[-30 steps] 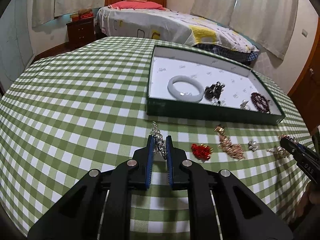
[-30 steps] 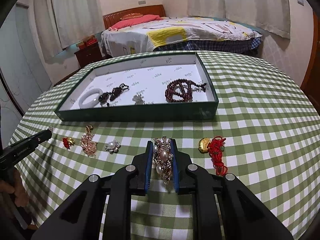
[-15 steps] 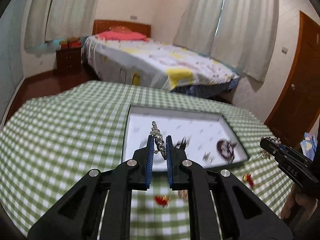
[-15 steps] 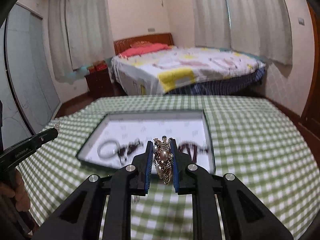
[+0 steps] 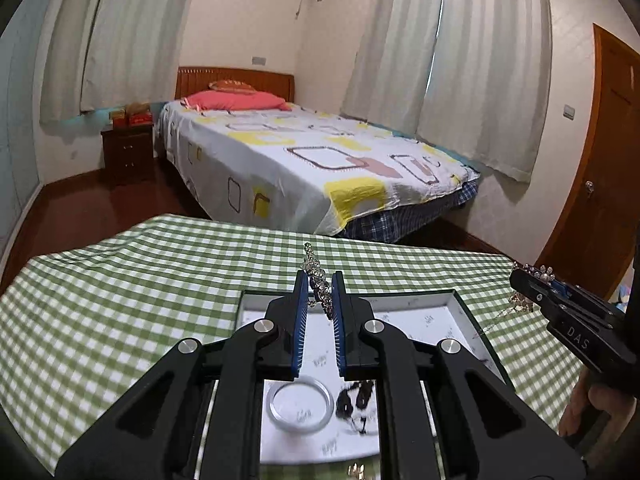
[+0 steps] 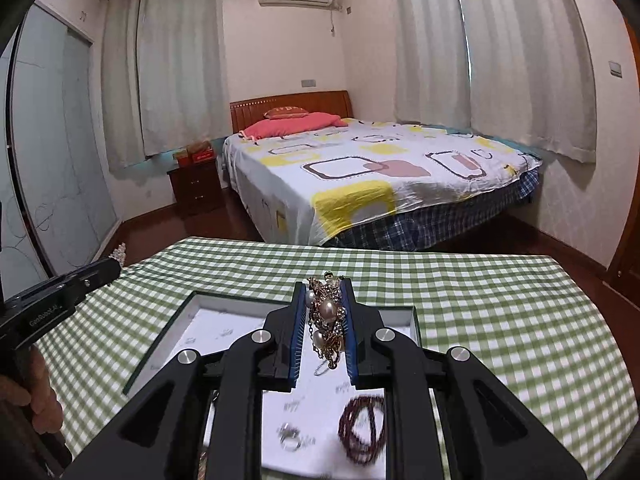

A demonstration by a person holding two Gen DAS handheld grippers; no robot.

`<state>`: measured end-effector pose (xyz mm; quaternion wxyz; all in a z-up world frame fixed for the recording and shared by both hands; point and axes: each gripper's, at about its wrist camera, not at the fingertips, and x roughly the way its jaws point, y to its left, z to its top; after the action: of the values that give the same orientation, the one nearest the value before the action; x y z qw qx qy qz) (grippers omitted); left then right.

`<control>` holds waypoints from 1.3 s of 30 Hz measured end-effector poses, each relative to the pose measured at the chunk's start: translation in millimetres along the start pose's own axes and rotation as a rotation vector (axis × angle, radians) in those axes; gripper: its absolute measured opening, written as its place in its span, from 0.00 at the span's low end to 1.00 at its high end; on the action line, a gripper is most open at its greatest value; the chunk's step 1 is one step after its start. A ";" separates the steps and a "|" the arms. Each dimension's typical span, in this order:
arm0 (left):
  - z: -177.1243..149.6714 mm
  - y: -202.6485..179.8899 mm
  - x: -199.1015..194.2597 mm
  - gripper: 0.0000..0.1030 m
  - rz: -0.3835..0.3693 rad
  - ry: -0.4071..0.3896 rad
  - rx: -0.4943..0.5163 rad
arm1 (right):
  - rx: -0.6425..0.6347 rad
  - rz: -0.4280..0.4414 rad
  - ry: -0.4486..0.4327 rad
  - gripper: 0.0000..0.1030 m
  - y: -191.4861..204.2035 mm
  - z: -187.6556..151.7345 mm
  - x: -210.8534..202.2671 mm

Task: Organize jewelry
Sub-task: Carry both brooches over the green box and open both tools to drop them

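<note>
1. Left gripper (image 5: 319,292): jaws pinching a silver rhinestone chain (image 5: 316,276). The chain stands up past the jaw tips, held in the air over the far rim of the tray (image 5: 476,326).
2. Right gripper (image 6: 325,304): jaws clamped on a gold-and-pearl piece (image 6: 327,316); a length of its chain dangles below the jaws, above the tray's white lining.
3. The tray is green-walled and sits on the bench (image 5: 120,300), which is covered in green check cloth.
4. In the tray, left wrist view: white bangle (image 5: 301,404) lying flat, dark beaded piece (image 5: 356,398) just beside it.
5. In the tray, right wrist view: dark red bead string (image 6: 362,432), small silver ring (image 6: 291,438) near it.
6. Bed (image 6: 372,172) beyond the bench.
</note>
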<state>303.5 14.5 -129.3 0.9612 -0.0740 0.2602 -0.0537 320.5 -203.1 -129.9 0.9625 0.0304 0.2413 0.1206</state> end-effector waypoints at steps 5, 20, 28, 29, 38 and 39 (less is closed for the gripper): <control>-4.3 3.2 47.2 0.12 0.008 0.060 0.003 | 0.012 -0.008 0.046 0.17 -9.9 -4.4 41.7; -35.0 24.8 154.7 0.12 0.039 0.358 -0.031 | 0.077 -0.007 0.351 0.17 -35.1 -35.7 142.2; -44.1 23.8 169.8 0.26 0.037 0.421 -0.024 | 0.134 0.002 0.436 0.40 -43.6 -40.3 154.9; -43.6 24.0 168.9 0.30 0.037 0.416 -0.025 | 0.134 0.001 0.432 0.44 -43.4 -40.5 154.2; -30.7 21.4 134.6 0.51 0.030 0.312 -0.045 | 0.110 -0.028 0.290 0.45 -39.5 -29.1 112.5; -28.5 19.6 124.6 0.51 0.026 0.291 -0.040 | 0.104 -0.030 0.270 0.45 -37.5 -27.7 104.9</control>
<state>397.4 12.9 -218.3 0.9123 -0.0811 0.3987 -0.0461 405.3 -213.5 -206.6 0.9201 0.0601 0.3748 0.0967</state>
